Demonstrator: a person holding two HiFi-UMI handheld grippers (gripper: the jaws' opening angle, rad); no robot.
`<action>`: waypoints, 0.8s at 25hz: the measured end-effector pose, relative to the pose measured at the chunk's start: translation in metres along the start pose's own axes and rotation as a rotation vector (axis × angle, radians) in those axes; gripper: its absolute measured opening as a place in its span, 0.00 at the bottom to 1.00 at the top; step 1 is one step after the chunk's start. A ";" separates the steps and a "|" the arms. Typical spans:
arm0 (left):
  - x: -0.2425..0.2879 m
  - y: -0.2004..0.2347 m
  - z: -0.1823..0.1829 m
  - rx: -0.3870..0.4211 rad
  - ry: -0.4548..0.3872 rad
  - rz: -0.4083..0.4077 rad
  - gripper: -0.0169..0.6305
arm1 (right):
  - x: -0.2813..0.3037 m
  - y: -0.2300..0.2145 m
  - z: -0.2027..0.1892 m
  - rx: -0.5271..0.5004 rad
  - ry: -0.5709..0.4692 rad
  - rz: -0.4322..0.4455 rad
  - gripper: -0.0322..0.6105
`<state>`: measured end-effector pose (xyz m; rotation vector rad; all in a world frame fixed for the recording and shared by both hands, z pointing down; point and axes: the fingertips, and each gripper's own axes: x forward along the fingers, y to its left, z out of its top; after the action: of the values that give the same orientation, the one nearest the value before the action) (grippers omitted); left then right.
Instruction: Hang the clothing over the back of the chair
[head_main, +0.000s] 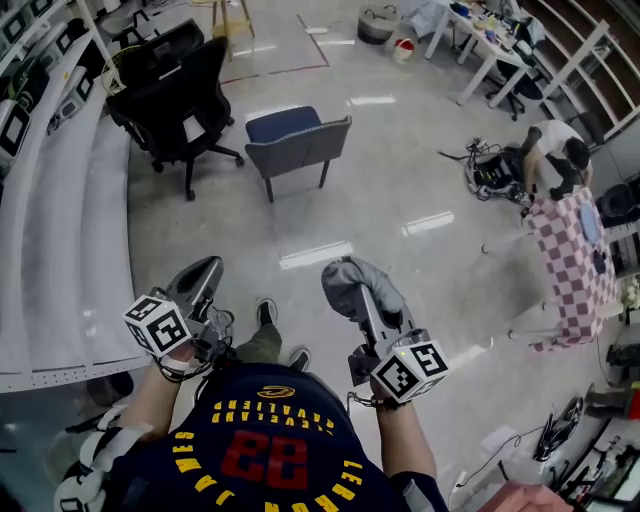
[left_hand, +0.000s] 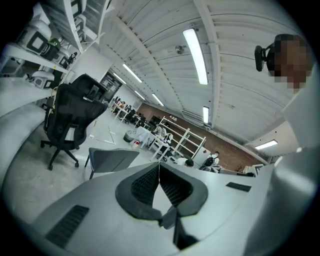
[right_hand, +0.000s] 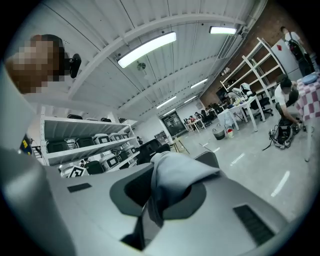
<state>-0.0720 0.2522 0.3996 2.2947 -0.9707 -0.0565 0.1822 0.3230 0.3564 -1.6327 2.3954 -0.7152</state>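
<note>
Left gripper (head_main: 207, 268): fingers (left_hand: 145, 182) clenched tip to tip, nothing pinched between them, held out low on the left, pointing roughly level across the room.
Right gripper (head_main: 366, 303): fingers clamped on the crumpled pale grey clothing (head_main: 356, 282), held out at about the same height as the left one, well apart from it.
Clothing, where it is: up in the air at the right gripper's tip, bunched into a soft lump that folds over the fingers and droops a bit to one side; in the right gripper view a fold of it (right_hand: 176, 182) runs down into the gap between the pads. Not touching the chair or the floor.
Grey chair with the dark blue seat (head_main: 297, 138): standing ahead on the shiny grey floor (head_main: 400, 215), well apart from both grippers, backrest on the near side, nothing draped on it. Also peeking out in the left gripper view (left_hand: 111, 159), just past the fingertips.
Black swivel office chair (head_main: 176, 92): left of the grey chair and a little further back, close to the long white table (head_main: 50, 250) that curves along the left side.
Pink-and-white checkered tablecloth (head_main: 572, 262): far right, hanging off a small table.
Person crouching (head_main: 552, 150): far right, further back than the checkered cloth, next to a tangle of cables.
Wearer: navy jersey with yellow lettering (head_main: 270, 450) at the bottom, dark shoes (head_main: 266, 312) on the floor between the two grippers.
</note>
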 end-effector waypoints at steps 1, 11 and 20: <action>0.007 0.004 0.011 0.017 -0.010 -0.002 0.03 | 0.008 -0.001 0.007 -0.006 0.000 -0.006 0.11; 0.077 0.049 0.087 0.049 -0.038 -0.084 0.03 | 0.113 -0.007 0.085 -0.055 -0.037 0.030 0.11; 0.095 0.117 0.123 0.057 -0.036 -0.071 0.03 | 0.197 -0.010 0.133 -0.089 -0.070 -0.017 0.11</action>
<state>-0.1108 0.0617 0.3872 2.3883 -0.9194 -0.1015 0.1647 0.1015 0.2716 -1.6837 2.3993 -0.5511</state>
